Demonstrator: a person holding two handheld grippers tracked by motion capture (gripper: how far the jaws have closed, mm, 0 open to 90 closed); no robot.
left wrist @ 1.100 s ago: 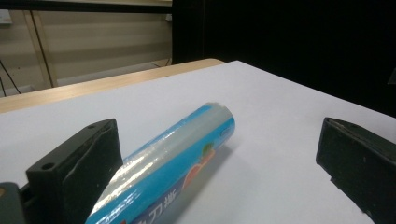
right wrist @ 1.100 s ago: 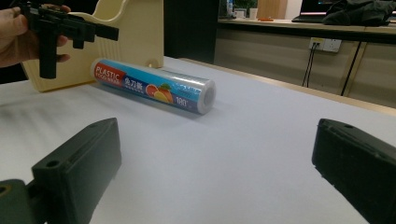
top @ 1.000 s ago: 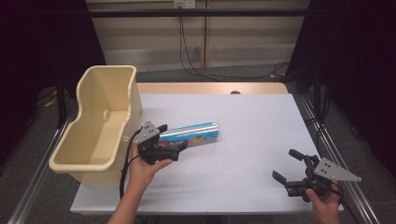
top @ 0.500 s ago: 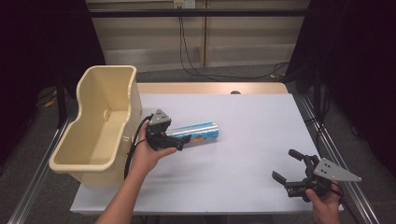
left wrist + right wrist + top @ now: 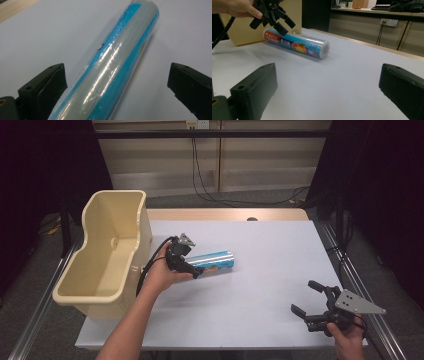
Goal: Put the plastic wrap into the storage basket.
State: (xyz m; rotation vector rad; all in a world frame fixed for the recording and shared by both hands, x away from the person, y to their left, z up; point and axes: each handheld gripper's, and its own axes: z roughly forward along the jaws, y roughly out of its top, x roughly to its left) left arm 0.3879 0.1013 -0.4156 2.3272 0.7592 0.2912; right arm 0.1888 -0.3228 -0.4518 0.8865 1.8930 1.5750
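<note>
Blue plastic-wrap roll [image 5: 117,62] lies between the wide-open left gripper [image 5: 192,268], ungripped.

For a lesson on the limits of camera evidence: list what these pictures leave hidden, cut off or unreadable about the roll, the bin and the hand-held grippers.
- Roll, left gripper view: near end cut off by the bottom edge; print blurred by glare.
- Roll, high view: left end hidden under the left hand-held gripper.
- Bin, high view: near wall hides part of its floor.
- Bin, right gripper view: top cut off by the frame, partly behind the hand.
- Right hand-held gripper, high view: hand cut off by the bottom edge.
</note>
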